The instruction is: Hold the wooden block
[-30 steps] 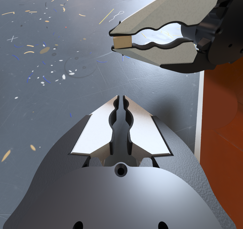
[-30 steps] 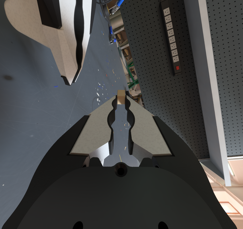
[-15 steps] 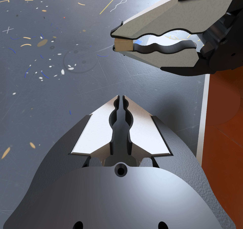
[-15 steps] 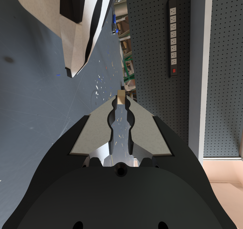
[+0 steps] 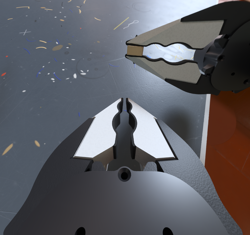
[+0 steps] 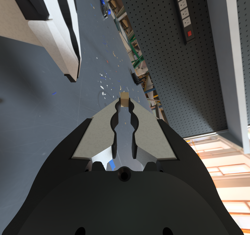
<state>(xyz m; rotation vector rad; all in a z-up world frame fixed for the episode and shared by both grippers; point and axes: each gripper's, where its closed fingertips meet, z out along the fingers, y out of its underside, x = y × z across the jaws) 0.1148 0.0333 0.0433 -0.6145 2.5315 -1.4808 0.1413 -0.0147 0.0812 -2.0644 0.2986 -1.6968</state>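
A small wooden block [image 6: 124, 99] sits pinched between the tips of my right gripper [image 6: 124, 100], held in the air above the dark grey table. In the left wrist view the same block [image 5: 134, 50] shows at the tip of the right gripper [image 5: 129, 50], which comes in from the right, lying on its side. My left gripper [image 5: 124, 99] is shut and empty, its tips nearly touching, below and a little left of the block. In the right wrist view the left gripper [image 6: 73, 78] hangs at the upper left.
The grey table [image 5: 54, 100] is strewn with small coloured scraps [image 5: 58, 48]. Its right edge [image 5: 203, 127] borders an orange floor [image 5: 230, 133]. A pegboard wall [image 6: 169, 52] with a black power strip [image 6: 184, 14] and blue-handled pliers [image 6: 105, 8] show in the right wrist view.
The right gripper, still holding the block, has shifted to the right and slightly lower in the left wrist view and rolled. The left gripper stays shut.
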